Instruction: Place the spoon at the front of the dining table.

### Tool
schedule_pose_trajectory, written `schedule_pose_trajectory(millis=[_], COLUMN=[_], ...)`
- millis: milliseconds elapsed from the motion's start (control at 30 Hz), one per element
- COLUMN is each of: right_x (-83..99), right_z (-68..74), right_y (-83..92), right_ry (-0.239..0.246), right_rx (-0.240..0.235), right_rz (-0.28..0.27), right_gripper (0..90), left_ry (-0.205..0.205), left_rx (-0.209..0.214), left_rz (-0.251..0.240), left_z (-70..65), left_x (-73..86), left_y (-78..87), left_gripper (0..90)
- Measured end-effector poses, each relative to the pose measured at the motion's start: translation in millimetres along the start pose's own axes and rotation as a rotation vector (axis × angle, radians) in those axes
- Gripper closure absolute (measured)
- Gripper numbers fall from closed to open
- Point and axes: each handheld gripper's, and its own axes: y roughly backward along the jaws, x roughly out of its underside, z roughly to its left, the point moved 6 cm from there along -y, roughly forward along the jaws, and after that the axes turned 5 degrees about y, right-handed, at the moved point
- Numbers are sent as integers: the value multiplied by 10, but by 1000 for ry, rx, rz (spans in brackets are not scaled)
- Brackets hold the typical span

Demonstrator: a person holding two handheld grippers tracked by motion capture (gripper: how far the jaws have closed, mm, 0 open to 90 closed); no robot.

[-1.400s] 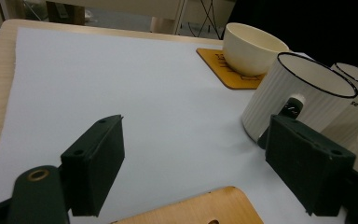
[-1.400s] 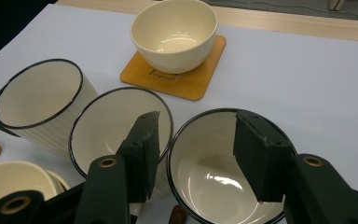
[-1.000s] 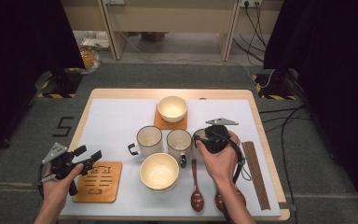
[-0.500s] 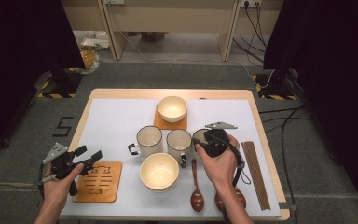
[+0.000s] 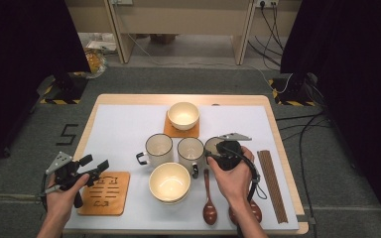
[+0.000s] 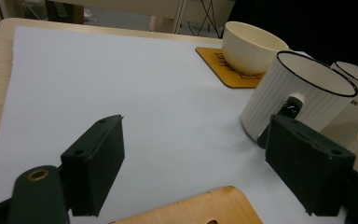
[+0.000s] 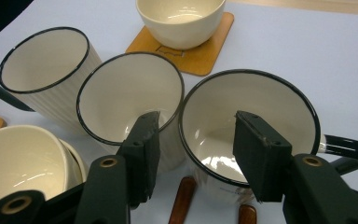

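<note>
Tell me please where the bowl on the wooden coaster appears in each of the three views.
High view: the bowl on the coaster sits at upper centre, behind the three mugs.
Left gripper view: the same bowl is at the top, right of centre, behind the ribbed mug.
Right gripper view: it is at the top centre.
Shared landmark: the wooden coaster under it.

Left claw (image 5: 95, 166) held low near the counter's front left corner, jaws wide apart with nothing between, right claw (image 5: 209, 151) gripped by a hand (image 5: 235, 178) toward the front right, jaws half spread, tipped downward
</note>
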Motion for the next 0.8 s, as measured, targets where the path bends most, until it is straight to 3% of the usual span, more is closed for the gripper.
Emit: schedule_pose_trajectory(millis=[667, 800], right_x=[139, 141], right_z=[31, 37], right_y=[-38, -26], right_ry=[-2, -8], right_rx=[-4, -4], right_rz=[27, 12], right_gripper=[509, 513], left_ry=[0, -1], left_rx=[0, 2], left_rz=[-2, 0], left_z=[1, -4], left_x=[-3, 1], left_y=[4, 2], left_gripper=[190, 190])
